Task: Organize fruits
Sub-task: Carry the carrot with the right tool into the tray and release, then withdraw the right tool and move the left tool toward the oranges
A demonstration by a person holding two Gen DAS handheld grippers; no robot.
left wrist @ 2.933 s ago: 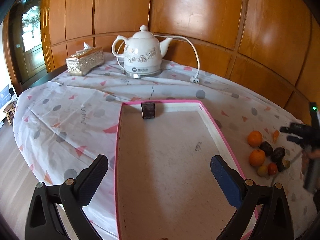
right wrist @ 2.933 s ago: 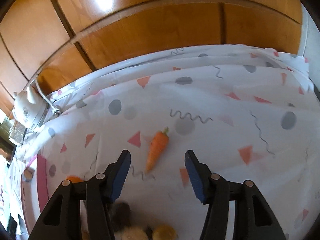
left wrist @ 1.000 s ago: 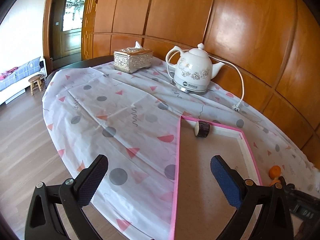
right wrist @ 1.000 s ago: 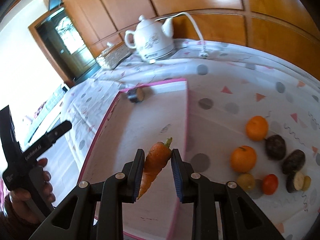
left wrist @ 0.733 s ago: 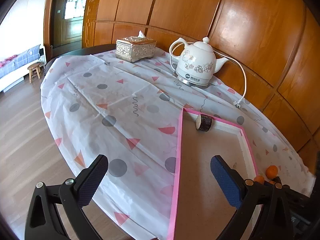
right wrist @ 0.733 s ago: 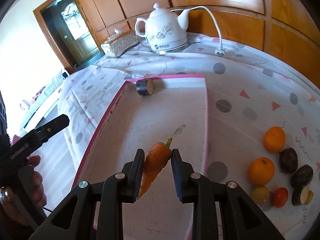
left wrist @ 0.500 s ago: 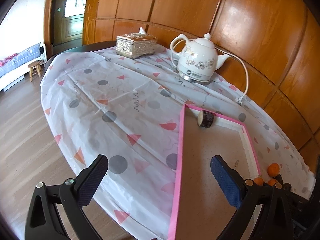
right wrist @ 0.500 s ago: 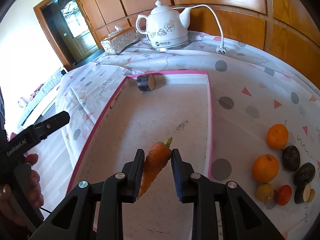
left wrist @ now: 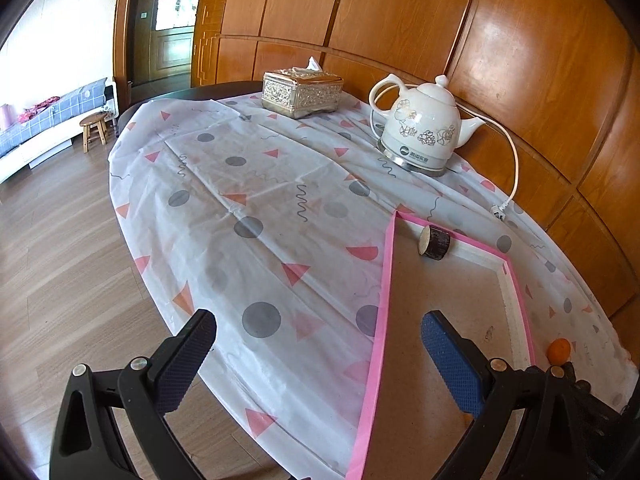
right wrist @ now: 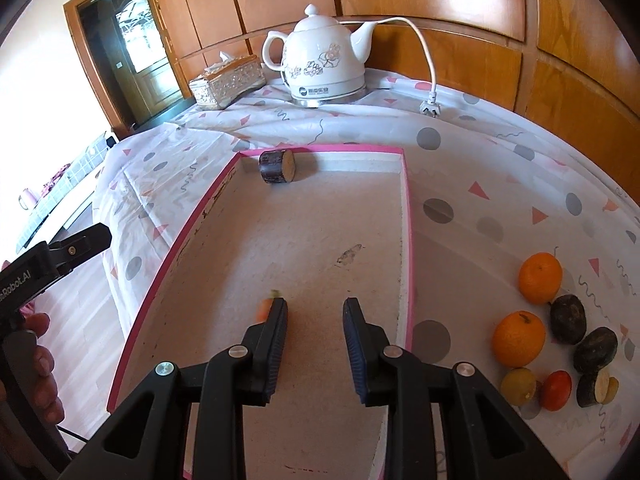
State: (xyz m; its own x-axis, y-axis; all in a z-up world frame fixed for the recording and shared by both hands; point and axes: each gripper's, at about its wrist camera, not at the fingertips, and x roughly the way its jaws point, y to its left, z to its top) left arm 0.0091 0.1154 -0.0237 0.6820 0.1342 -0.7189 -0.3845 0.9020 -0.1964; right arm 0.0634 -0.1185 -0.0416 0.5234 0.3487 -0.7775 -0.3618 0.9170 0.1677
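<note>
My right gripper (right wrist: 315,312) is open above the pink-rimmed tray (right wrist: 406,200). The orange carrot (right wrist: 265,307) is blurred just left of its left finger, mostly hidden behind it, over the tray floor. A dark cut piece with a pale face (right wrist: 277,166) lies at the tray's far end; it also shows in the left wrist view (left wrist: 434,242). Two oranges (right wrist: 540,277), several dark fruits (right wrist: 567,318), a yellow one (right wrist: 517,385) and a small red one (right wrist: 556,389) lie on the cloth right of the tray. My left gripper (left wrist: 316,344) is open and empty over the tray's near left edge (left wrist: 380,320).
A white electric kettle (right wrist: 324,60) with a cord and loose plug (right wrist: 430,109) and a silver tissue box (right wrist: 226,81) stand at the table's far side by the wooden wall. The patterned cloth hangs over the table edge (left wrist: 160,280) at left, wooden floor beyond.
My right gripper has opened and let go of the carrot, which has dropped down to the left of its left finger. The left gripper has shifted slightly and stays open.
</note>
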